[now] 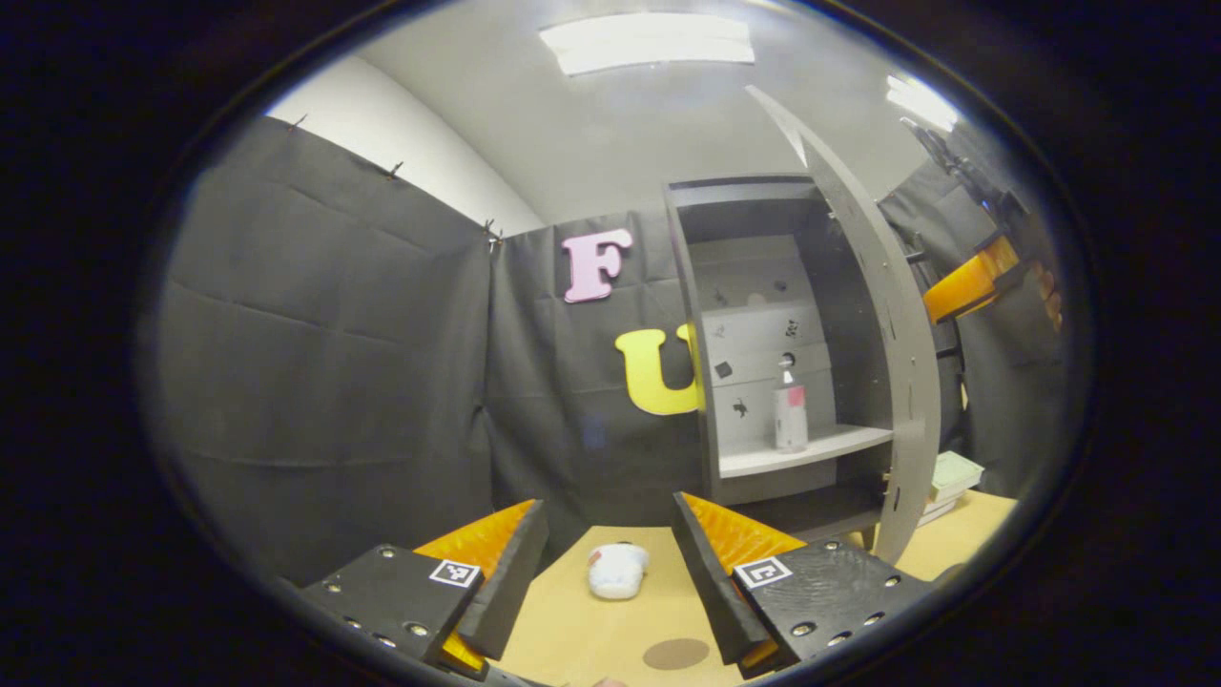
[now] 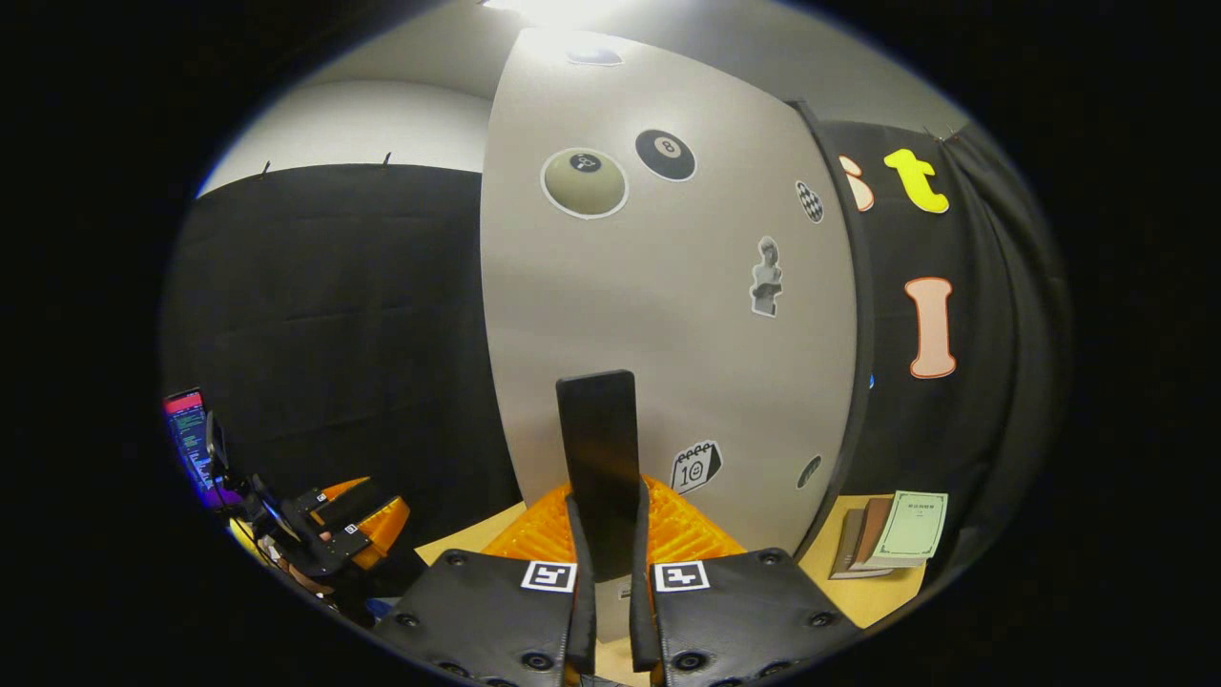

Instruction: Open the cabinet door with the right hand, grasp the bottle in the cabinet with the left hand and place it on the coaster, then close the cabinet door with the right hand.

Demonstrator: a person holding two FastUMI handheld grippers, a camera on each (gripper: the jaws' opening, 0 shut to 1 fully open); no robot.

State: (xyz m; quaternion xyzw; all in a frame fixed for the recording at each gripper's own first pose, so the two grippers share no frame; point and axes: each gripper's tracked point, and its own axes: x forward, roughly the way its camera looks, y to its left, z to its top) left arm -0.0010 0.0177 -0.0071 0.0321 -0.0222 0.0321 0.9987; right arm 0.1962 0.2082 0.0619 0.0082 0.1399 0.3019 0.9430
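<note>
Wooden table (image 1: pixel 610 639) under gaping left tool (image 1: pixel 610 563); right tool (image 2: pixel 607 534) clamps cabinet door's handle (image 2: pixel 598 448).

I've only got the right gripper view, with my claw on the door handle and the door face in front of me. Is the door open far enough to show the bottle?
Observer: Yes. In the left gripper view the cabinet door stands wide open and the bottle is upright on the pale shelf.
Operator: Right claw grips the handle. What about the left claw?
Observer: The left claw is open and empty, short of the cabinet.
Operator: And the coaster?
Observer: The round brown coaster lies bare on the table, below the left claw.
</note>
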